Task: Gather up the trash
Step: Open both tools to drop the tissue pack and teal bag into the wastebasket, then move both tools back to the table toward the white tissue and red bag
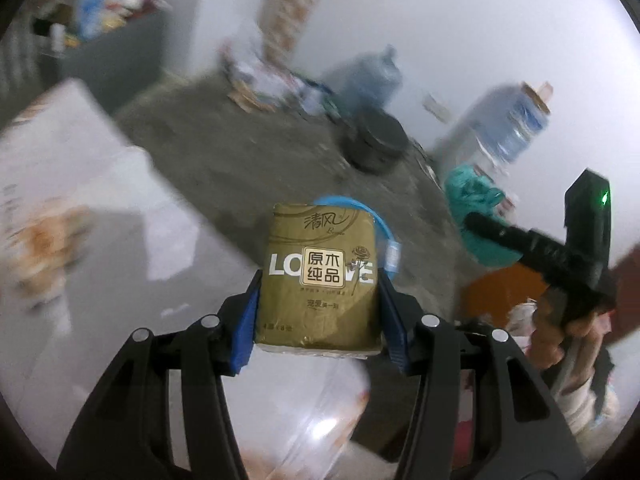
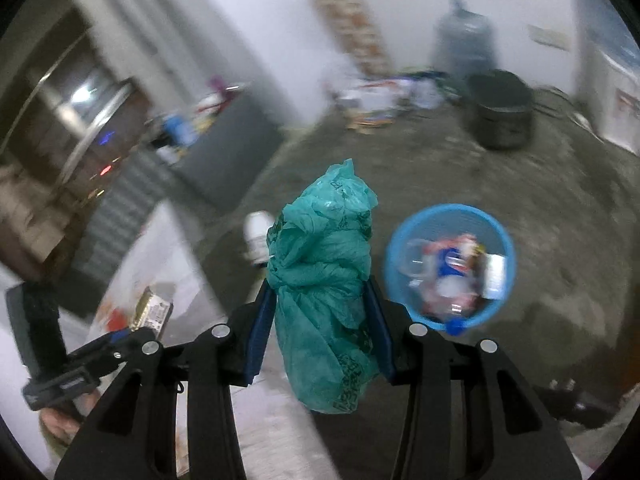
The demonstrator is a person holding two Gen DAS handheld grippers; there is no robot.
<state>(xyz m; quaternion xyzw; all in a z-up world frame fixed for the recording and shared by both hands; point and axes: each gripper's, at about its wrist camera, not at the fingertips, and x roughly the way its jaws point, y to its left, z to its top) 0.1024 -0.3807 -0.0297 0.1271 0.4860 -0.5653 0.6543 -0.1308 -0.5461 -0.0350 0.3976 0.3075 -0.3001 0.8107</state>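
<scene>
"LOVE", "清风", "原木纯品" on the gold tissue pack [image 1: 320, 276]

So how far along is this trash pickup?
Partly done: the blue bin on the floor already holds wrappers and bottles. In hand: the left gripper clamps a gold tissue pack, the right gripper a knotted green bag. Left: dropping both in the bin.

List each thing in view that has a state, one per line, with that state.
Left gripper: jaws shut on the tissue pack.
Tissue pack: gold wrapper, held upright, off the table.
Right gripper: jaws shut on the green bag.
Green bag: knotted, crumpled, held off the table.
Blue basket: on the floor, upright, open, partly filled with trash.
Black bin: on the floor, upright; contents not visible.
</scene>
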